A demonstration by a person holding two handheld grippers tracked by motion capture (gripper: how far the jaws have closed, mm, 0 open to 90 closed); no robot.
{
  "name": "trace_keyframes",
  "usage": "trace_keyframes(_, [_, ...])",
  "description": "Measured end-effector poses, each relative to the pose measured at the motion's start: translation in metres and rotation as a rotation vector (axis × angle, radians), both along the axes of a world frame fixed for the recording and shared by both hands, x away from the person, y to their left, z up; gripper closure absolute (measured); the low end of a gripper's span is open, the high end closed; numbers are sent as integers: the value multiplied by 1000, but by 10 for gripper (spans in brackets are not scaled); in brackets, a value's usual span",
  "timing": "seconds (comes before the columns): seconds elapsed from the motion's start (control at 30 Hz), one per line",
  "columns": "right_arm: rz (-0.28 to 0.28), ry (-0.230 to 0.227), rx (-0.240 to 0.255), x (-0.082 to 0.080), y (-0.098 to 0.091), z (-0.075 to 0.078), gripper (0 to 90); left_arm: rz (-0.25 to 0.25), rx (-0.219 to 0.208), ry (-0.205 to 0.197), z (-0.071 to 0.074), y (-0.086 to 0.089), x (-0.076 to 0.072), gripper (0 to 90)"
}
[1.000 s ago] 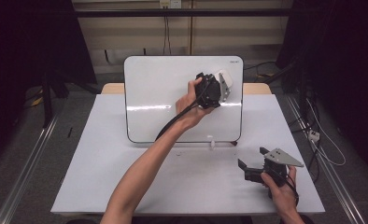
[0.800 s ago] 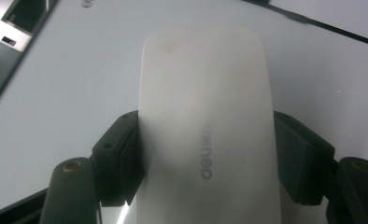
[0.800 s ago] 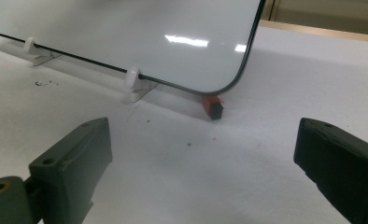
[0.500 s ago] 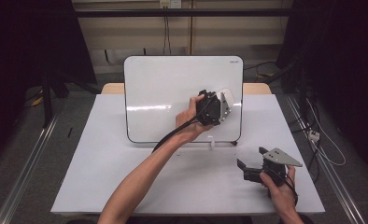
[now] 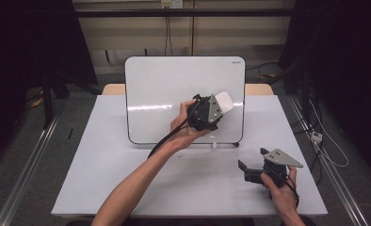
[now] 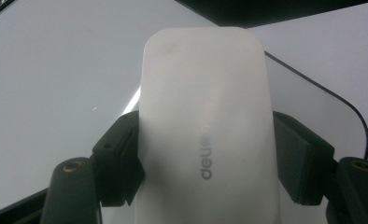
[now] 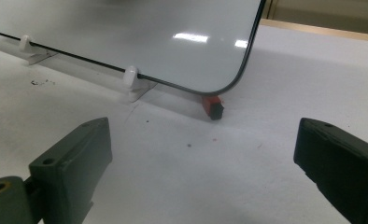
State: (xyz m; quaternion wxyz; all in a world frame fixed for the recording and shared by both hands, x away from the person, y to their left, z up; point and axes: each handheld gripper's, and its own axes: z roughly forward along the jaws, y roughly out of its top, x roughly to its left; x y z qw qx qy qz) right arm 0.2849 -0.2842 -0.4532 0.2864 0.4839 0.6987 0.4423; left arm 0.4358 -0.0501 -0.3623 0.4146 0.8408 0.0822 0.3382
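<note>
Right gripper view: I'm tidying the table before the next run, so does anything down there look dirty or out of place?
Yes. Small dark specks lie scattered on the white tabletop in front of the white-surfaced, black-edged board, and a small red and black piece sits tucked under the board's rounded corner; what it is can't be told.

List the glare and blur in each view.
High view: a bright glare streak crosses the whiteboard. Left gripper view: the eraser is close and soft, its logo blurred. Right gripper view: light spots reflect on the board, and the near jaws are out of focus.
</note>
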Motion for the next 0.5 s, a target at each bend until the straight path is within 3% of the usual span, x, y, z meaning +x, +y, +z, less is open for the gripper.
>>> trace_keyframes(0.17, [4,-5,2,-2,0,0,45,43,-37,21,-3,21,-6,312])
trace_keyframes(0.27, [2,-4,6,-3,-1,1,45,73,-37,25,-2,35,-8,311])
trace_keyframes(0.5, [4,3,2,1,2,1,45,136,-104,57,3,69,-10,311])
